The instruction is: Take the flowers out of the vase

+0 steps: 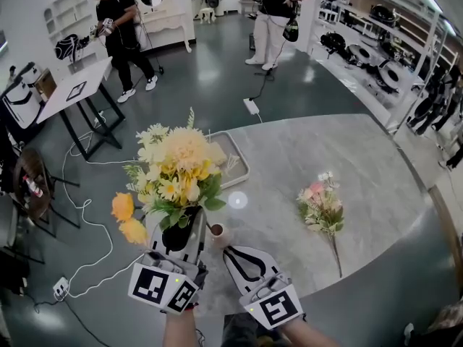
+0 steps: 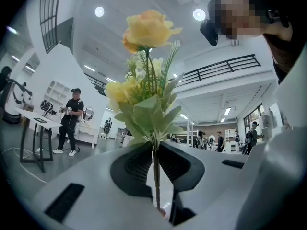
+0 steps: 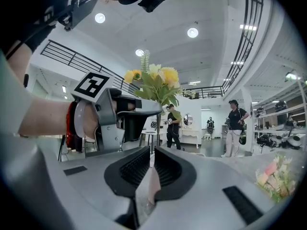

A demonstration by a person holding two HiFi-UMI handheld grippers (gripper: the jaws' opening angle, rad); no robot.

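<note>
A bunch of yellow and cream flowers (image 1: 177, 168) stands upright at the near edge of the marble table (image 1: 347, 150). My left gripper (image 1: 181, 226) is shut on its thin green stem (image 2: 156, 176), with the blooms (image 2: 146, 30) rising above the jaws. Just to the right is a small pinkish vase (image 1: 216, 233). My right gripper (image 1: 230, 251) is shut on the vase (image 3: 152, 188), whose pink wall shows between the nearly closed jaws. The stem's lower end reaches down close to the vase mouth; whether it is inside is hidden. In the right gripper view the left gripper (image 3: 144, 110) and the bunch (image 3: 153, 83) sit straight ahead.
A pink bouquet (image 1: 322, 208) lies flat on the table to the right. A shallow white tray (image 1: 239, 166) sits behind the yellow bunch. People (image 1: 119, 31) stand on the floor beyond, near a white side table (image 1: 72, 89) and loose cables (image 1: 90, 215).
</note>
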